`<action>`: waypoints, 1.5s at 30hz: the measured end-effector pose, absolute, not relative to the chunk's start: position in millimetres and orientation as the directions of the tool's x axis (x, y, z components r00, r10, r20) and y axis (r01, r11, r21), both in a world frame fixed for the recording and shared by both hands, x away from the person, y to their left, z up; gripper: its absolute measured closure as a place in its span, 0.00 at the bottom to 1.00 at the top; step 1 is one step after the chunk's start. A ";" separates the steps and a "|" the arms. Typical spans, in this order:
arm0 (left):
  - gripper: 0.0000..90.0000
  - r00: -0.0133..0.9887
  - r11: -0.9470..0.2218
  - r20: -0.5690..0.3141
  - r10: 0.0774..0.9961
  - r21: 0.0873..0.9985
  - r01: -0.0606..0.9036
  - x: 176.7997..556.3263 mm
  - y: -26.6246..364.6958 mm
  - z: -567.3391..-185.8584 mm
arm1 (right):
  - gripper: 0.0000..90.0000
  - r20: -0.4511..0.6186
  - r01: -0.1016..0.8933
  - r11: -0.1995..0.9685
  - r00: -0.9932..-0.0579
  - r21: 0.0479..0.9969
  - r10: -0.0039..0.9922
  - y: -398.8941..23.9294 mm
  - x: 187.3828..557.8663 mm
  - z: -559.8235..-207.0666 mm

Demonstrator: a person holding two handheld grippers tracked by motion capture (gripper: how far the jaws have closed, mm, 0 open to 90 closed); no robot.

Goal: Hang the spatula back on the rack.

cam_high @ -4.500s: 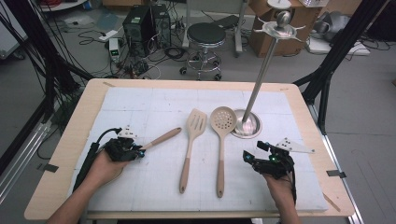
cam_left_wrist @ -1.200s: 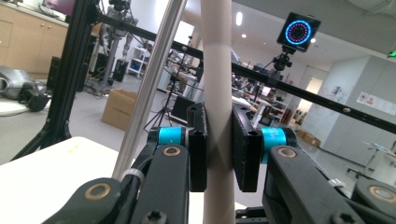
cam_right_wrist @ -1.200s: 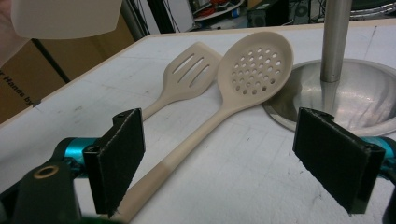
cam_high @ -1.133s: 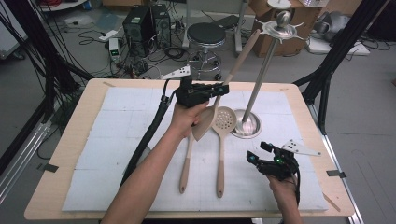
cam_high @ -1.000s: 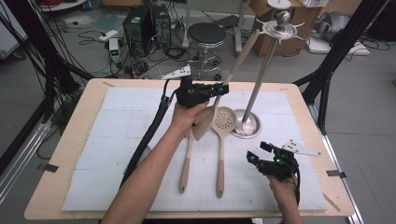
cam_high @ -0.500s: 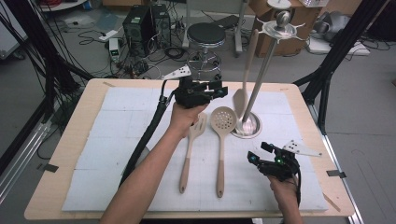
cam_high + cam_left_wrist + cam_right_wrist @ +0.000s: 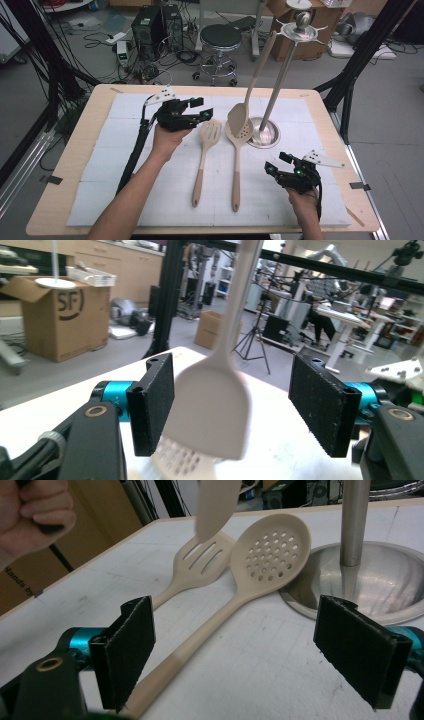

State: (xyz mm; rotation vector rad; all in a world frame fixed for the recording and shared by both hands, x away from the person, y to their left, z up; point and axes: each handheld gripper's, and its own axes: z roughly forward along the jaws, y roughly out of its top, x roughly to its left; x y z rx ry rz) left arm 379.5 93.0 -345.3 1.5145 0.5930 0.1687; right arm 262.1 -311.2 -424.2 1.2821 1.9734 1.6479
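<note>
On the cardboard box, "SF" is printed.

On the table, slotted turner lies left of skimmer — stand behind, spatula hanging.

Left gripper raised over mid-table, fingers just opened wide; right gripper low, fingers apart.
</note>
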 end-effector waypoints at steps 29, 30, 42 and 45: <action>0.33 0.750 0.066 -0.291 0.595 0.947 0.315 317.5 189.9 -417.2 | 0.18 0.310 0.448 -0.027 -0.572 0.893 0.759 -306.7 264.9 -425.1; 0.33 0.746 0.067 -0.296 0.597 0.945 0.321 316.4 191.8 -418.0 | 0.18 0.311 0.448 -0.030 -0.571 0.894 0.760 -307.7 264.3 -424.6; 0.33 0.685 0.057 -0.292 0.667 0.937 0.344 304.9 219.8 -427.6 | 0.18 0.323 0.449 -0.043 -0.571 0.892 0.755 -308.5 264.4 -424.5; 0.33 0.683 0.020 -0.263 0.682 0.939 0.342 306.8 222.1 -433.2 | 0.18 0.321 0.453 -0.035 -0.572 0.891 0.755 -307.1 264.9 -424.9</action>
